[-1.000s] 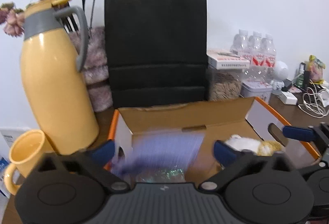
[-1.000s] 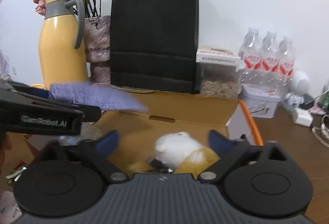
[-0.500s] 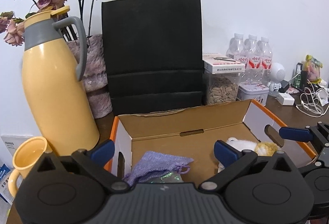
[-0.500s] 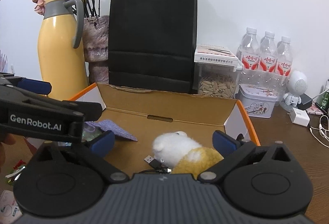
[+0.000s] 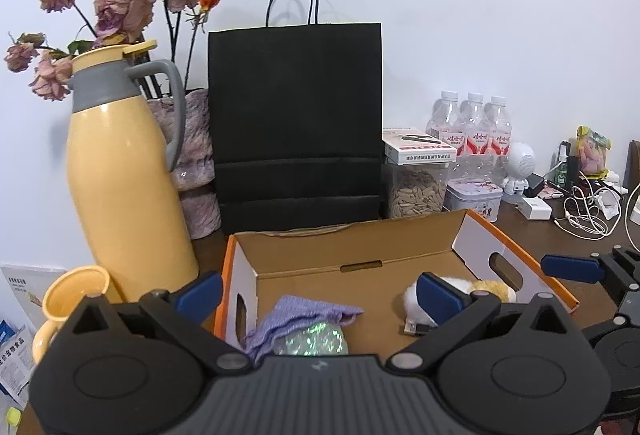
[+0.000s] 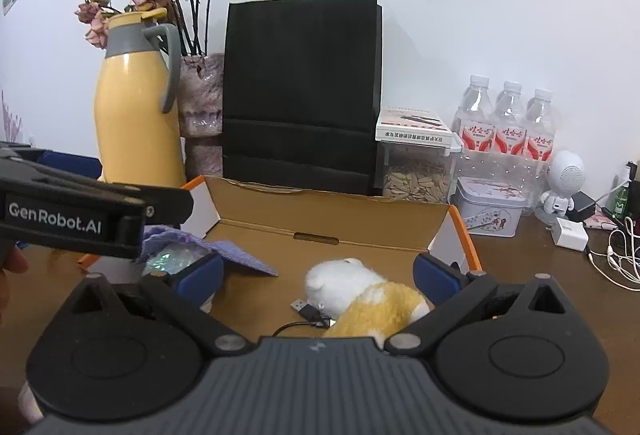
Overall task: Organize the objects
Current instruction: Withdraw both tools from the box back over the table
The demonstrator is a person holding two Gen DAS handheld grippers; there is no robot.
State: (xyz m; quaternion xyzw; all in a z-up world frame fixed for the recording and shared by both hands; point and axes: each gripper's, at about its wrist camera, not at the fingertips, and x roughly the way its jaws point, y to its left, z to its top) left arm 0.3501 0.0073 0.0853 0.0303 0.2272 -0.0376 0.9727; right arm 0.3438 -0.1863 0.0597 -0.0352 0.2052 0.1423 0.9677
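Observation:
An open cardboard box (image 5: 360, 247) with orange edges stands in front of me. A purple knitted pouch (image 5: 298, 317) lies in its left end, over a shiny iridescent object (image 5: 314, 341). At the right end rests a white and yellow plush toy (image 6: 360, 293) beside a black USB cable (image 6: 304, 309). My left gripper (image 5: 320, 291) hangs open over the box's near left side, holding nothing. My right gripper (image 6: 318, 275) is open above the plush toy, also holding nothing. Each gripper shows in the other's view: the left gripper (image 6: 132, 191) and the right gripper (image 5: 600, 271).
Behind the box stand a black paper bag (image 5: 294, 123), a yellow thermos jug (image 5: 120, 171), a vase of dried roses (image 5: 192, 163) and a seed container (image 5: 418, 187). Water bottles (image 6: 508, 131), a tin (image 6: 490, 211), a charger and cables (image 6: 616, 255) sit right. A yellow mug (image 5: 70, 299) is near left.
The purple pouch left my left gripper, fell and now lies still in the box. Both grippers drew back and upward a little from the box.

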